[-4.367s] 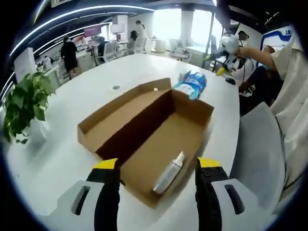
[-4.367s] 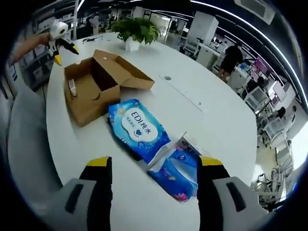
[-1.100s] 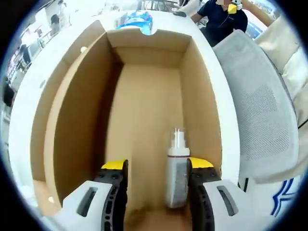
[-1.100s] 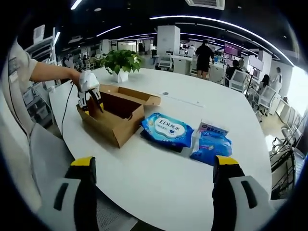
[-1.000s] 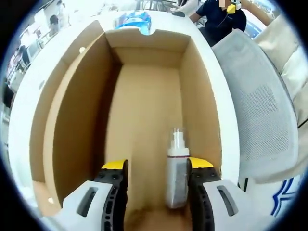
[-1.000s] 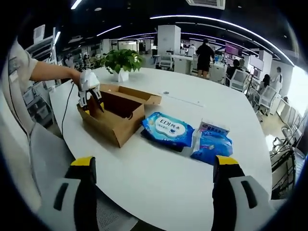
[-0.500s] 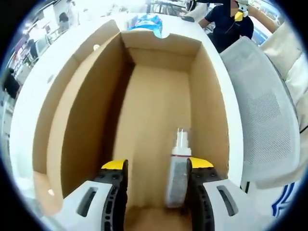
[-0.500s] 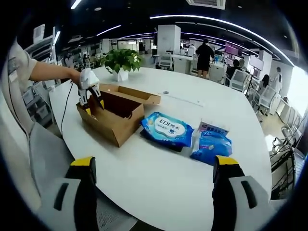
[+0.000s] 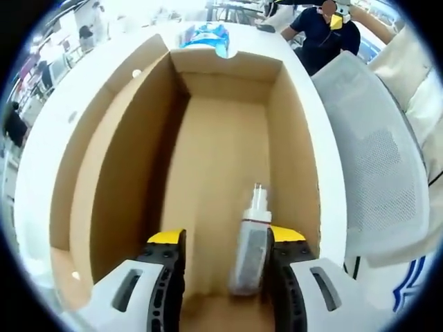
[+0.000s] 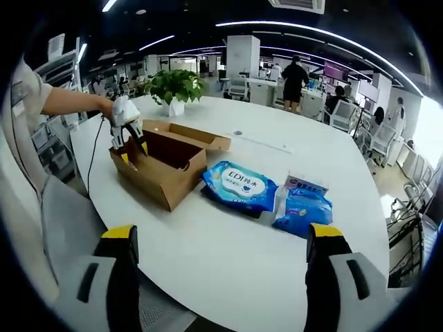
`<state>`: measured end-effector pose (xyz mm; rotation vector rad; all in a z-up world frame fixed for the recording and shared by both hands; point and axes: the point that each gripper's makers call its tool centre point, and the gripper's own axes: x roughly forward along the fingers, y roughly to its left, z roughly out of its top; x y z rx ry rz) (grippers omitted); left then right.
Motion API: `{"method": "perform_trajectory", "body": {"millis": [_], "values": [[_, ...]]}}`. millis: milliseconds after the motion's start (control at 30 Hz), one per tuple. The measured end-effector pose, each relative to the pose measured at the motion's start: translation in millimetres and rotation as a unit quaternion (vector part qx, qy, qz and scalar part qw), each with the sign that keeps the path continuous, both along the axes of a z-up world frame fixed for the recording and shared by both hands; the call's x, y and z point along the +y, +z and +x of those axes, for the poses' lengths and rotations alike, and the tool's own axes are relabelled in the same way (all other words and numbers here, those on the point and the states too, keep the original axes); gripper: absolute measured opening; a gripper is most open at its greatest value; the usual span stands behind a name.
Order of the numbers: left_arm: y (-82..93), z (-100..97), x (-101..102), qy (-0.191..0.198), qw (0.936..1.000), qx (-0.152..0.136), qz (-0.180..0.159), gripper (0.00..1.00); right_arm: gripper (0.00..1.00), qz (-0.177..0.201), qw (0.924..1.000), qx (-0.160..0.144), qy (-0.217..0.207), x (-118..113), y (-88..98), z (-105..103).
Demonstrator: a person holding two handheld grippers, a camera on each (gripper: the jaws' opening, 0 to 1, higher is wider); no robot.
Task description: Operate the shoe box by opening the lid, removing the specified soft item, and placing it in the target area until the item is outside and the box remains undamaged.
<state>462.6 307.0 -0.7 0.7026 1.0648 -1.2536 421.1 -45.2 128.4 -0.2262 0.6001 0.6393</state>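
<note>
An open brown cardboard shoe box [image 9: 111, 173] lies under my left gripper [image 9: 226, 238], whose jaws reach down into it and stand open. A small clear spray bottle with a white collar [image 9: 249, 242] lies on the box floor between the jaws, close against the right one and slightly slanted. In the right gripper view the same box [image 10: 166, 173] sits at the table's left, with the left gripper [image 10: 133, 153] held in a hand over its near end. My right gripper [image 10: 223, 238] hovers open over the white table [image 10: 228, 256], empty.
Two blue soft packs lie on the table right of the box: a large wipes pack [image 10: 239, 185] and a smaller one [image 10: 304, 204]. A potted plant [image 10: 173, 86] stands behind the box. A grey mesh chair [image 9: 374, 166] is beside the table edge. People are in the office behind.
The left gripper's view has shifted a little over the box, and the bottle now lies more slanted beside the right jaw. The right gripper has stayed still.
</note>
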Motion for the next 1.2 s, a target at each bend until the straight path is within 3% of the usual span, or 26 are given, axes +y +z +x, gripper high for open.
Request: {"method": "perform_trajectory", "body": {"millis": [467,800,1200], "values": [[-18.7,-12.4,2,-0.045,0.9986,0.008,0.026,0.41,0.96,-0.007,1.0,0.002,-0.002,-1,-4.1,-1],[-31.0,-11.2,8,-0.021,0.9991,0.01,0.035,0.26,0.96,-0.002,1.0,-0.003,-0.004,6,-5.6,0],[-30.4,-10.4,9,0.001,0.9995,0.007,0.032,0.24,0.96,0.009,0.9999,-0.012,-0.002,12,-2.2,4]]}}
